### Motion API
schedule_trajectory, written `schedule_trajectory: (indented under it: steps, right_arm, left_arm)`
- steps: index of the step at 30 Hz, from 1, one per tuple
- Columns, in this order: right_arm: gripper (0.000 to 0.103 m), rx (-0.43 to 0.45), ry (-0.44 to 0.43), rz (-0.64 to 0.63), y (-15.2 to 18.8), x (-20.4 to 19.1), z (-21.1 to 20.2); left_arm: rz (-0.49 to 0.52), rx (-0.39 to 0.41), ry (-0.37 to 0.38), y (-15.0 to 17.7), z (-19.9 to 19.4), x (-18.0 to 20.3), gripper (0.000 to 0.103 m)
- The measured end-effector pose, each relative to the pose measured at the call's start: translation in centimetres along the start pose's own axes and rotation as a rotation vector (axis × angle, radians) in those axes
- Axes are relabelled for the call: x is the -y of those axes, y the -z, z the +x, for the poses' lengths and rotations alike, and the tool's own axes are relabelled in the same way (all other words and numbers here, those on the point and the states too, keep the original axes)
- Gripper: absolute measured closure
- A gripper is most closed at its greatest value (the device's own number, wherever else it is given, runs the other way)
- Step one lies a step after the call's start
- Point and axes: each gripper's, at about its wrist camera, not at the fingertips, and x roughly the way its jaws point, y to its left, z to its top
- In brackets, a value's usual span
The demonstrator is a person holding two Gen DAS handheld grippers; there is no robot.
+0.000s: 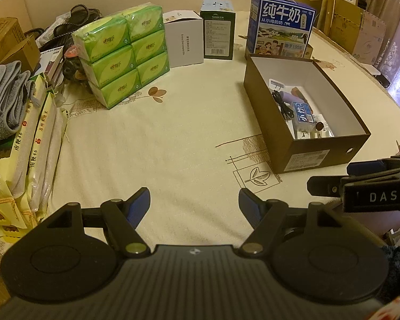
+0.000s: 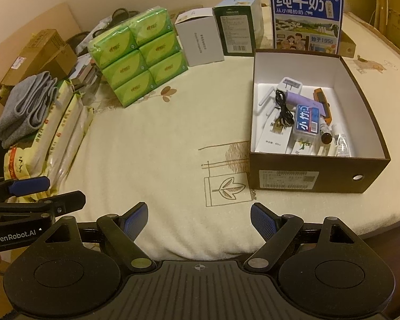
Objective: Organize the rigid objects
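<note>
A dark brown open box [image 2: 317, 181] with a white inside stands on the right of the cream tablecloth; it also shows in the left wrist view [image 1: 320, 154]. It holds several small items: a white plug adapter [image 2: 290, 85], a black cable [image 2: 284, 109], a blue-labelled case [image 2: 306, 122], an orange tool [image 2: 324, 101] and a small brown bottle [image 2: 326, 137]. My left gripper [image 1: 194, 202] is open and empty above the cloth near the table's front edge. My right gripper [image 2: 199, 218] is open and empty, in front of the box and to its left.
At the back stand a green tissue pack [image 2: 138, 56], a white carton [image 2: 200, 42], a dark green box [image 2: 237, 32] and a blue milk carton [image 2: 306, 16]. Rice bags [image 2: 58, 133], grey cloth [image 2: 26, 106] and cardboard boxes [image 2: 40, 53] crowd the left. The table edge [image 2: 386, 229] curves at right.
</note>
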Motion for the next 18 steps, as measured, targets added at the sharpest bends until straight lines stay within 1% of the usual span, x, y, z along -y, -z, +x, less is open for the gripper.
schedule_trajectory:
  steps: [18]
  right_arm:
    - [0.022, 0.009, 0.003, 0.000, -0.36, -0.01, 0.03]
  left_arm:
    - [0.005, 0.001, -0.002, -0.19, 0.33, 0.02, 0.033]
